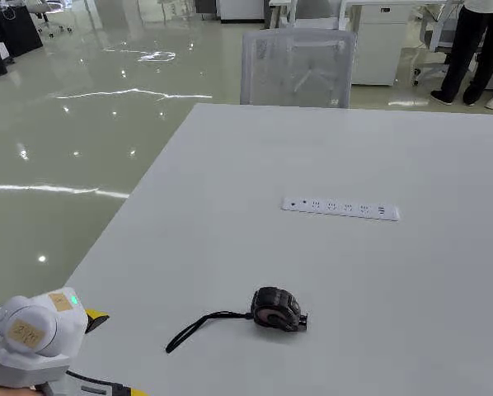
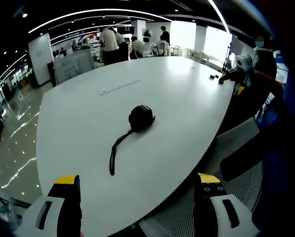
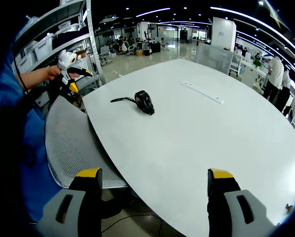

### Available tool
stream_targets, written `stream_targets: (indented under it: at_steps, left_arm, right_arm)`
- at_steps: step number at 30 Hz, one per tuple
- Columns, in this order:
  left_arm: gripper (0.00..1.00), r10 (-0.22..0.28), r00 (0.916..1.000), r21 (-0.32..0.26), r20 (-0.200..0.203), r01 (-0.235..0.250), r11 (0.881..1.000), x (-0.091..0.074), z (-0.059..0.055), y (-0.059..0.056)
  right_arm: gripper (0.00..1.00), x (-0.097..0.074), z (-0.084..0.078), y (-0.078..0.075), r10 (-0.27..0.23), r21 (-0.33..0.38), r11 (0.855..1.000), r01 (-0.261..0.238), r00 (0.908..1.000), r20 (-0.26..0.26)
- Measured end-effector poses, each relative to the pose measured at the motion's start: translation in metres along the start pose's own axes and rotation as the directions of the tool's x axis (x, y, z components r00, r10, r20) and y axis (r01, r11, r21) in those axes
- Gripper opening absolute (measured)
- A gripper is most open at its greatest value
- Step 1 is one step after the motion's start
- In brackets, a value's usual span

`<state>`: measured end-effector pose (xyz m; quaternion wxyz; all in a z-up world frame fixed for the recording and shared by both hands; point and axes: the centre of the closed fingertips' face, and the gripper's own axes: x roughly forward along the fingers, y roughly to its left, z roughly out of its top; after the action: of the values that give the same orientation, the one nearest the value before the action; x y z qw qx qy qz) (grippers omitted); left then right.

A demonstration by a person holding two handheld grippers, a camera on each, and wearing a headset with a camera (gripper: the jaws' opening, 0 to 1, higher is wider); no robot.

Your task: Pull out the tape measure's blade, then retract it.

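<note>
Tape measure (image 1: 277, 308) lower centre, judged rigid, fairly heavy, smooth-sided; best clamped across the case. Left gripper (image 2: 137, 179), right gripper (image 3: 155, 174) — both spread wide, nothing held.

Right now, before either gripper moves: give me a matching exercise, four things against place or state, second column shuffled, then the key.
Things:
1. black round tape measure
2. long white power strip
3. grey mesh chair back
4. left gripper

Place or state:
A. past the far edge of the white table
B. jaws apart, holding nothing
C. lying flat, mid-table
D. on the table, thin black strap trailing from it

Pairs: 1-D, 2-C, 3-A, 4-B
</note>
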<state>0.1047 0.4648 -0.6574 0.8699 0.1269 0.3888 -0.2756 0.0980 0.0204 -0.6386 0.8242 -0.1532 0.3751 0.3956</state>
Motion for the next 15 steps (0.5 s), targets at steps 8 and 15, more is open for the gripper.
stream_targets:
  at_steps: [8,15]
  left_arm:
    - [0.92,-0.003,1.0,0.003,0.0,0.003,1.0,0.0028,0.0019,-0.0007]
    - [0.92,-0.008,1.0,0.004,0.002,0.008,1.0,0.0057,0.004,-0.002]
  right_arm:
    - [0.84,0.0021,0.001,0.0005,0.006,-0.005,1.0,-0.006,1.0,-0.002]
    - [0.84,0.0052,0.003,-0.0003,0.01,-0.012,1.0,-0.01,0.9999,-0.004]
